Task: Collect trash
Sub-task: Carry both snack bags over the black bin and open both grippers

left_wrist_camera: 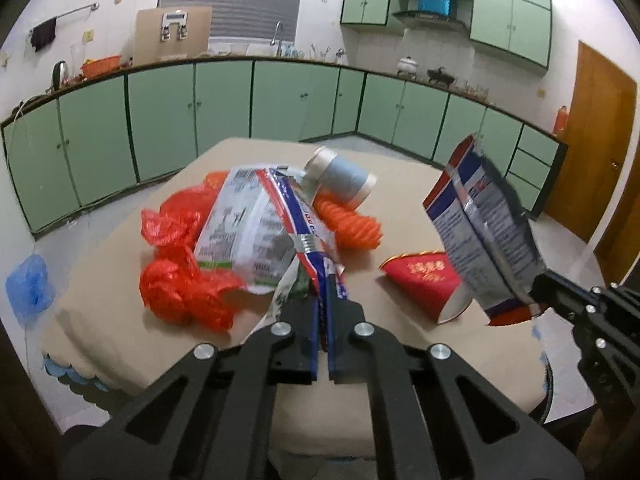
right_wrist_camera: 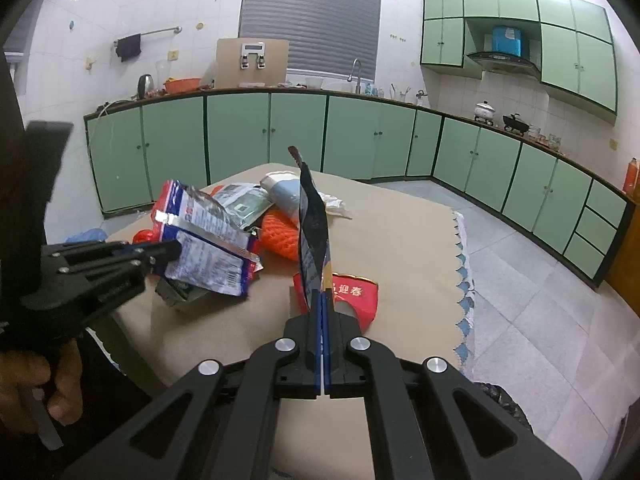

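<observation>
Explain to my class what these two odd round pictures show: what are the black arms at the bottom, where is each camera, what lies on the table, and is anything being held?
There is no robot here. A person holds two black hand tools, each with two fingers that pinch, and each carries a wide-angle camera looking along its fingers, which is why the kitchen looks bent.

One picture is from the left gripper, the other from the right gripper; each also sees the other tool from the side.

Both are shut on trash: the left on a white, red and blue wrapper, the right on a foil pouch, seen edge-on from its own camera.

On the table, covered in beige cloth, lie a crumpled red plastic bag, orange netting, a grey-blue cup on its side and a red paper cone.
</observation>
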`<state>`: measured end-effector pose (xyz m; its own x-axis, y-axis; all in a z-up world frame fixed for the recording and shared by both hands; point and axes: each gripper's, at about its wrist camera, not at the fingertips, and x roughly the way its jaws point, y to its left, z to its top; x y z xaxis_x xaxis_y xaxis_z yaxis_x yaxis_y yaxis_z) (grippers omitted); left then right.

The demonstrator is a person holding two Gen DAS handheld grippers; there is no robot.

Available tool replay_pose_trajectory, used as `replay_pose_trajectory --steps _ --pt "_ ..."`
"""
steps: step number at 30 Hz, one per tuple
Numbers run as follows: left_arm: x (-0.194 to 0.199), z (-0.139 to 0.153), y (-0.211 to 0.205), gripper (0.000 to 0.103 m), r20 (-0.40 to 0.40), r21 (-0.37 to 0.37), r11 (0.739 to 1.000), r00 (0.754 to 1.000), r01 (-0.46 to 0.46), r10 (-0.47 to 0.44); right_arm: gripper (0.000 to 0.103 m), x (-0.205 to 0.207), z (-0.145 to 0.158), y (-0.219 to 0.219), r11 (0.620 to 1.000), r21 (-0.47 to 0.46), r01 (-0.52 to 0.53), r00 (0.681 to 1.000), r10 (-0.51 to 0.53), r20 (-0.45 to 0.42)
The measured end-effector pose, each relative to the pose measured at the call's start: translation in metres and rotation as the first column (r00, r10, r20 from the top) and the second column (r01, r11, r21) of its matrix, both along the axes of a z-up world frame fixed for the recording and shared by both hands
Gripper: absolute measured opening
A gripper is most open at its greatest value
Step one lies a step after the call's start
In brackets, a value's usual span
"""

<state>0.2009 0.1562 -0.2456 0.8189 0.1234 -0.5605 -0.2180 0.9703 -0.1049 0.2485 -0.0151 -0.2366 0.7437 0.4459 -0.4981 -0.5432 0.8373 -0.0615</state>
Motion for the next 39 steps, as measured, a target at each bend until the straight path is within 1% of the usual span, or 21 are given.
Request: replay_pose_trajectory --steps 5,11,13,16,19,22,24,26,28,31,33,37,39 --pt "-0.01 0.022 -0.002 0.001 0.045 -0.002 1.0 0.999 0.01 -0.01 0.0 -0.005 0.008 -0.011 1.0 0.026 0.009 1.0 -0.009 0.0" --pt "-0.025 0.05 -0.006 0.001 0.093 0.007 0.999 0.995 0.037 -0.037 0.0 -0.013 0.027 -0.029 0.997 0.068 0.027 1.0 -0.027 0.0" --pt "-0.028 0.057 -0.014 0.001 0.101 0.017 0.998 0.993 0.063 -0.064 0.0 -0.016 0.033 -0.038 0.996 0.081 0.041 0.999 -0.041 -0.004" --pt "-0.031 0.065 -0.035 0.001 0.11 0.028 0.992 0.986 0.119 -0.122 0.0 -0.019 0.043 -0.057 0.993 0.097 0.074 0.997 -0.073 -0.008" --pt "-0.031 0.069 -0.066 0.001 0.115 0.023 0.979 0.972 0.202 -0.203 0.0 -0.024 0.049 -0.08 0.988 0.099 0.12 0.993 -0.12 -0.01" --pt "-0.027 0.071 -0.105 0.001 0.12 0.029 0.953 0.946 0.3 -0.302 0.0 -0.03 0.051 -0.106 0.978 0.097 0.183 0.983 -0.183 -0.018" --pt "-0.022 0.07 -0.134 0.001 0.118 0.035 0.928 0.921 0.37 -0.372 0.0 -0.031 0.049 -0.127 0.968 0.102 0.23 0.973 -0.228 -0.036" --pt "-0.015 0.067 -0.156 0.001 0.115 0.043 0.906 0.899 0.421 -0.423 0.0 -0.031 0.043 -0.15 0.953 0.097 0.286 0.958 -0.282 -0.054" --pt "-0.003 0.059 -0.181 0.001 0.101 0.043 0.879 0.873 0.476 -0.477 0.0 -0.028 0.035 -0.17 0.939 0.099 0.33 0.943 -0.323 -0.082" --pt "0.018 0.037 -0.214 0.001 0.06 0.025 0.841 0.839 0.541 -0.541 0.0 -0.02 0.015 -0.202 0.91 0.084 0.407 0.909 -0.394 -0.133" --pt "0.033 0.017 -0.239 0.001 0.024 0.026 0.816 0.816 0.577 -0.578 0.0 -0.012 -0.002 -0.218 0.895 0.063 0.441 0.889 -0.427 -0.164" --pt "0.057 -0.021 -0.268 0.001 -0.044 0.027 0.784 0.784 0.62 -0.619 0.0 0.006 -0.039 -0.239 0.872 0.014 0.489 0.851 -0.474 -0.224" --pt "0.07 -0.04 -0.28 0.001 -0.08 0.021 0.773 0.772 0.634 -0.631 0.001 0.015 -0.057 -0.247 0.86 -0.006 0.51 0.831 -0.495 -0.252"
